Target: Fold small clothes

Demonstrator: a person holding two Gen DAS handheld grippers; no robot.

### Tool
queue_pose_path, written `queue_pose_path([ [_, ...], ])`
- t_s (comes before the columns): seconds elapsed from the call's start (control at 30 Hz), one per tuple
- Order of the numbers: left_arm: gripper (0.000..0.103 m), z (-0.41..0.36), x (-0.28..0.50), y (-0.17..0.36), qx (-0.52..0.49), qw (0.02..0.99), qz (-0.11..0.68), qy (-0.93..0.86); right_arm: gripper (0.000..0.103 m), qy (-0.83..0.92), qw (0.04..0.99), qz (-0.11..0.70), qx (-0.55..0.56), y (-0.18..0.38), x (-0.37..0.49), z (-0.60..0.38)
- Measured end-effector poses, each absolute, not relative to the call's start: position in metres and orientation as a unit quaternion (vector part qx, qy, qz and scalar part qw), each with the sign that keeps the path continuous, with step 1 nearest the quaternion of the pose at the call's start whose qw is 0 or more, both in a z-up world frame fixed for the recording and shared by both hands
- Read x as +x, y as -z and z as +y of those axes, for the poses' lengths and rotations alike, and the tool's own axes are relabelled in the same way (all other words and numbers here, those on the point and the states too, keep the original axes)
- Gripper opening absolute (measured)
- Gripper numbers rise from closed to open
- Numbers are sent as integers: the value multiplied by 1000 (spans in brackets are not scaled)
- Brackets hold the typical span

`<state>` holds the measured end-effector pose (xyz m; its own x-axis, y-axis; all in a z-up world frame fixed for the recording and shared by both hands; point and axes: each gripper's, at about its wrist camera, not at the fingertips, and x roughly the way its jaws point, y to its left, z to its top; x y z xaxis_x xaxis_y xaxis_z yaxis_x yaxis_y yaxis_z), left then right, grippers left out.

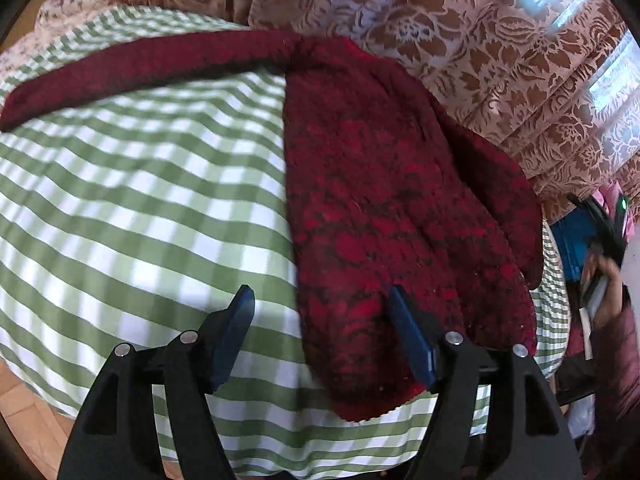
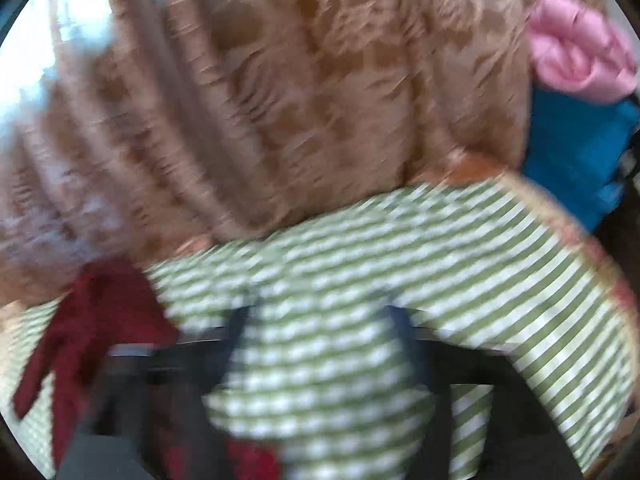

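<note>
A dark red knitted garment [image 1: 380, 184] lies on the green-and-white checked cloth [image 1: 140, 184]. Its body runs down the right half and one long sleeve [image 1: 132, 68] stretches left along the far edge. My left gripper [image 1: 322, 304] is open just above the garment's near left edge. The right fingertip [image 1: 400, 308] is over the knit and the left one over the checked cloth, gripping nothing. In the blurred right wrist view my right gripper [image 2: 320, 324] is open over bare checked cloth [image 2: 460, 264]. A part of the red garment [image 2: 92, 320] lies at lower left.
A brown flowered curtain [image 1: 460, 40] hangs close behind the table. A pink bundle [image 2: 576, 48] and a blue thing [image 2: 576, 148] sit beyond the table's right end. A person's hand with a black device [image 1: 604, 240] shows at the right edge. Wooden floor [image 1: 24, 408] lies at lower left.
</note>
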<state>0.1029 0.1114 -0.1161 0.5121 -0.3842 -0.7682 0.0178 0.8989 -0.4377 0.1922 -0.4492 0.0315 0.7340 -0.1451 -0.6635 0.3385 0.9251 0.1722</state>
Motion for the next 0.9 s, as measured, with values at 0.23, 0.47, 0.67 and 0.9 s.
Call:
queue_pose_path([
  [0.23, 68, 96, 109, 122, -168, 849, 485, 120, 99, -36, 864, 416, 281, 40, 110, -408],
  [0.47, 62, 94, 108, 123, -163, 852, 485, 109, 21, -48, 849, 440, 290, 66, 127, -378],
  [0.67, 61, 91, 108, 123, -155, 854, 487, 102, 15, 118, 909, 353, 190, -9, 180, -435],
  [0.9, 53, 83, 106, 123, -140, 856, 488, 102, 96, 196, 918, 290, 187, -50, 183, -472],
])
